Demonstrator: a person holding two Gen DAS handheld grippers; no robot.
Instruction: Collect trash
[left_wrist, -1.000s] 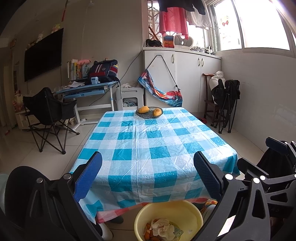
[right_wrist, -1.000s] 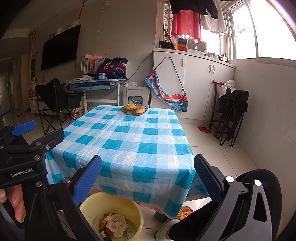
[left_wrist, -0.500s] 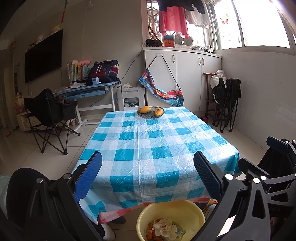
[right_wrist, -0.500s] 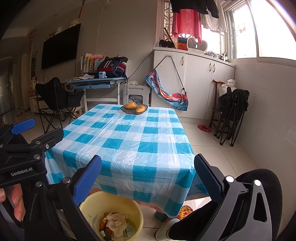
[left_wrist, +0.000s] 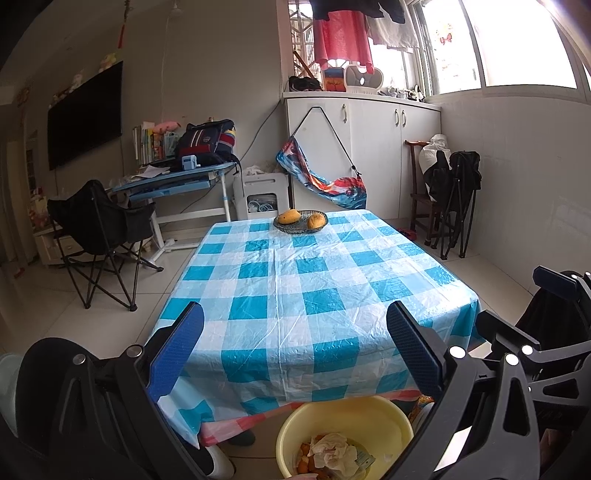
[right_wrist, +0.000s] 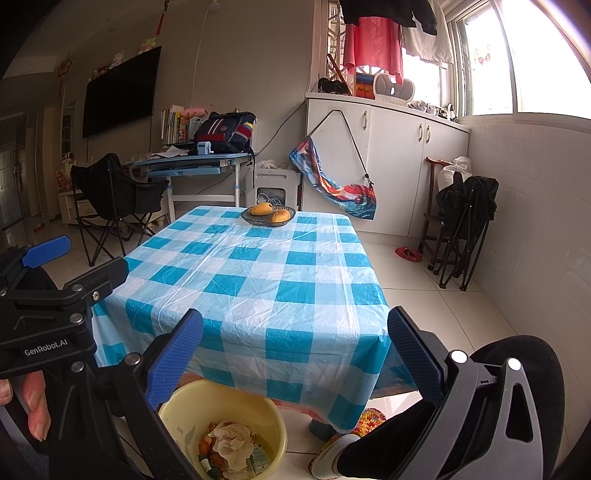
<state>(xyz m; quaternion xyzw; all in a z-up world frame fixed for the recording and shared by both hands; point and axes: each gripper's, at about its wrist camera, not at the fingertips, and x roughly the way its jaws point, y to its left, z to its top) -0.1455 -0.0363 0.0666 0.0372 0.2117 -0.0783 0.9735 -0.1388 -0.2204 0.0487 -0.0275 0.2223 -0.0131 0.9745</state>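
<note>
Slight rightward drift of both views

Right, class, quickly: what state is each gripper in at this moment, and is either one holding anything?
Left gripper: open, holding nothing.
Right gripper: open, holding nothing.

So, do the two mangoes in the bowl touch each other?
Apart. The left wrist view shows bare bowl between the left mango and the right mango.

Checked table (left_wrist: 317, 295) — fruit bowl (left_wrist: 301, 221) at far end.
</note>
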